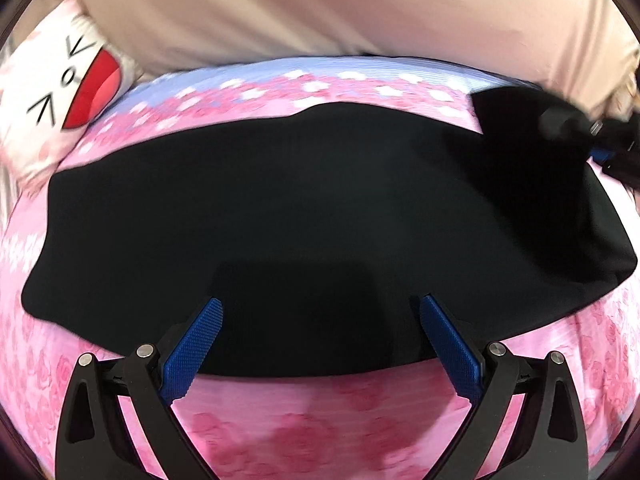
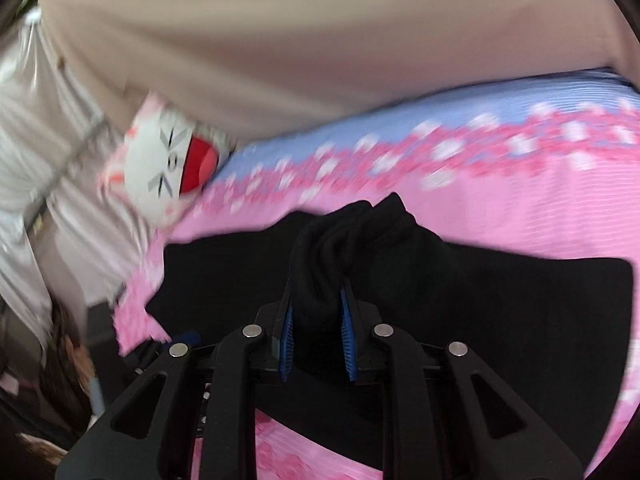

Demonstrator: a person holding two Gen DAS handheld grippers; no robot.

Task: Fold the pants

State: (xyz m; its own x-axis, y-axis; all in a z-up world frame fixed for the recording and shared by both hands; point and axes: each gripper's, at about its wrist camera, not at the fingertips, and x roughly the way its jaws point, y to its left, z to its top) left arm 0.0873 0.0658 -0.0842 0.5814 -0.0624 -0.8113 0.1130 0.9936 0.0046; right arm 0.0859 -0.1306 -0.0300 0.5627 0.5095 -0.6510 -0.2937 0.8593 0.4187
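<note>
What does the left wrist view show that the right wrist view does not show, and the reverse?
Only the left wrist view shows the left gripper, its jaws wide open with nothing between them, above the near edge of the black pants, which lie spread out almost whole.

Only the right wrist view shows the right gripper shut on a bunched fold of the pants, and a pale curtain at the left.

Both show the pink flowered bedsheet, the cat-face pillow and the beige cover behind.
</note>
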